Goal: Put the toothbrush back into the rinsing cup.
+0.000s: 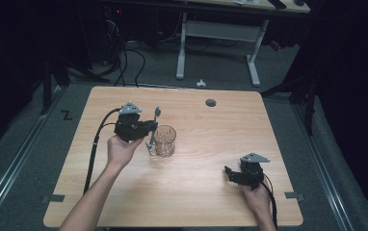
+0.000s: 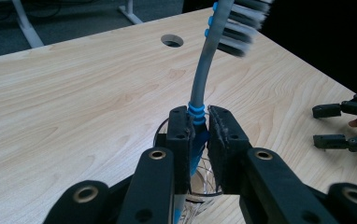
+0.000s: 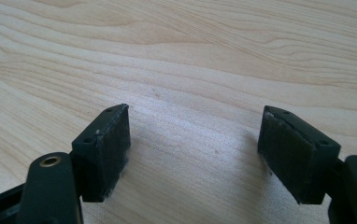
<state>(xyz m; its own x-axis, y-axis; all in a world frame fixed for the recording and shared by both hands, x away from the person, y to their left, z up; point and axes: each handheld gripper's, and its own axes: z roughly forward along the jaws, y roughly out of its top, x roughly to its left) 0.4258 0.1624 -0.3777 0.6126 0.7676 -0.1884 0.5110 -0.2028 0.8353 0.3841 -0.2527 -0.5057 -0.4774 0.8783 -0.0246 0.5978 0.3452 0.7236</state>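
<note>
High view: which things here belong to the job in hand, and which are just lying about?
In the job, as far as I can judge:
- toothbrush, clamped in the left hand-held gripper
- glass cup beside and below it

Lying about or idle:
- right hand-held gripper, open on the bare table
- cable hole
- small white object on the floor

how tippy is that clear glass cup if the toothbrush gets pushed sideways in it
Probably fairly tippy: the cup looks tall for its base and stands empty and free on the table. The toothbrush in the left gripper is long, so a sideways push could lever the rim. It looks breakable too.
</note>
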